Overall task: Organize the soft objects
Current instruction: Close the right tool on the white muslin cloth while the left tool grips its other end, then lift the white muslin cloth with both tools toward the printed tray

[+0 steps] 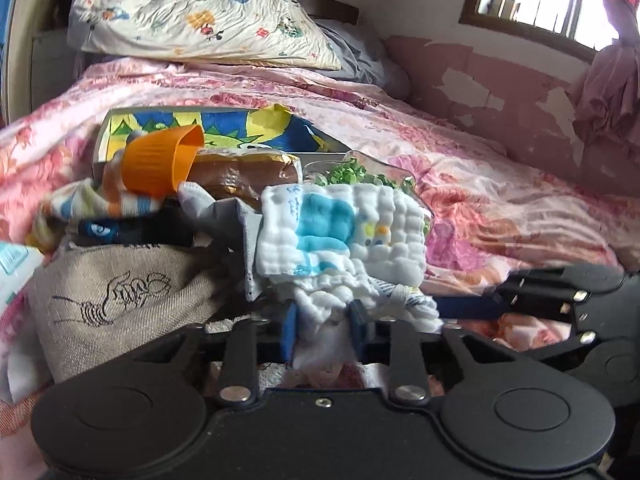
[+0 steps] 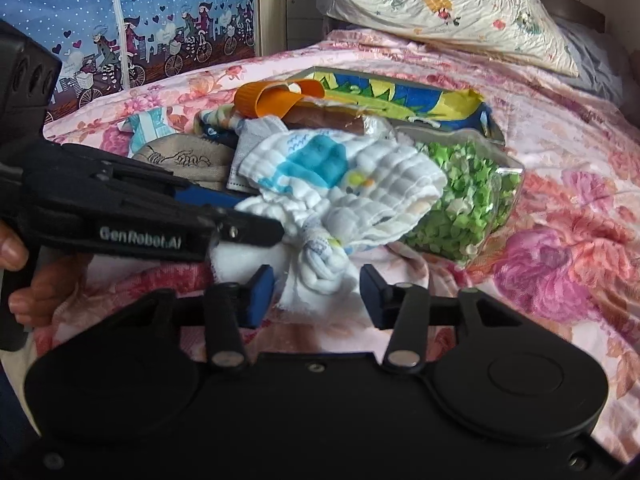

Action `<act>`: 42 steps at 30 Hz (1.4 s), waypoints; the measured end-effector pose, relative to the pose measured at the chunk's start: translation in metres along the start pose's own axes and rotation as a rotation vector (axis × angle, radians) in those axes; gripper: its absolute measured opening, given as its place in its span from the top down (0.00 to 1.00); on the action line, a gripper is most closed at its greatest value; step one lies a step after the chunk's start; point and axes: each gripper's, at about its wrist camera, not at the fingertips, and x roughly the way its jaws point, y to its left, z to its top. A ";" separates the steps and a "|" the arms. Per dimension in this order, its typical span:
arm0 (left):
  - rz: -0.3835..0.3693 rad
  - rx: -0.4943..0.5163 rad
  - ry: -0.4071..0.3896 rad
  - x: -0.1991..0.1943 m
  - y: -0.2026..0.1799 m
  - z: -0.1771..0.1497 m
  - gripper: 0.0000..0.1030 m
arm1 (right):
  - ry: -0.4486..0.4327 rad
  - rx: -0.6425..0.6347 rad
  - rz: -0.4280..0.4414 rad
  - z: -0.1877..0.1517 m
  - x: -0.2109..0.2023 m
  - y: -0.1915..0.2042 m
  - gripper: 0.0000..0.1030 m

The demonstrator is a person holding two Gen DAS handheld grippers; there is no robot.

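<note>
Both grippers close in on a white muslin cloth (image 1: 344,232) atop a cluttered bed (image 1: 500,184). The left gripper (image 1: 323,322) pinches its edge; the right gripper (image 2: 318,294) has jaws part-open around a bunched corner. Sorting has barely begun.

1. The left gripper (image 1: 323,326) has a matte black body with 2 broad rounded lobes, each marked by a shallow raised disc.
2. 2 black link bars run from silver round pins to its jaws, which carry blue pads (image 1: 291,326).
3. A small silver screw sits at the centre of its front edge.
4. The right gripper (image 2: 318,292) has the same build: black lobes, silver pins, blue pads (image 2: 260,294).
5. In the right wrist view, the left gripper's side bears white lettering "GenRobot.AI", a silver screw and a blue inner bar.
6. A hand (image 2: 24,280) shows fingers wrapped on a black handle.
</note>
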 end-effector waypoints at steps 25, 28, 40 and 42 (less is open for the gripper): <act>0.043 -0.110 -0.229 -0.045 0.011 -0.002 0.95 | 0.028 -0.114 0.034 -0.014 -0.010 0.027 0.99; 0.049 -0.127 -0.251 -0.051 0.016 -0.001 0.95 | -0.002 -0.145 0.010 -0.014 -0.015 0.032 1.00; -0.019 -0.190 -0.357 -0.088 0.013 0.004 0.95 | -0.219 -0.213 -0.180 -0.007 -0.049 0.030 1.00; -0.028 -0.223 -0.363 -0.093 0.013 0.009 0.95 | -0.251 -0.202 -0.191 -0.005 -0.055 0.028 1.00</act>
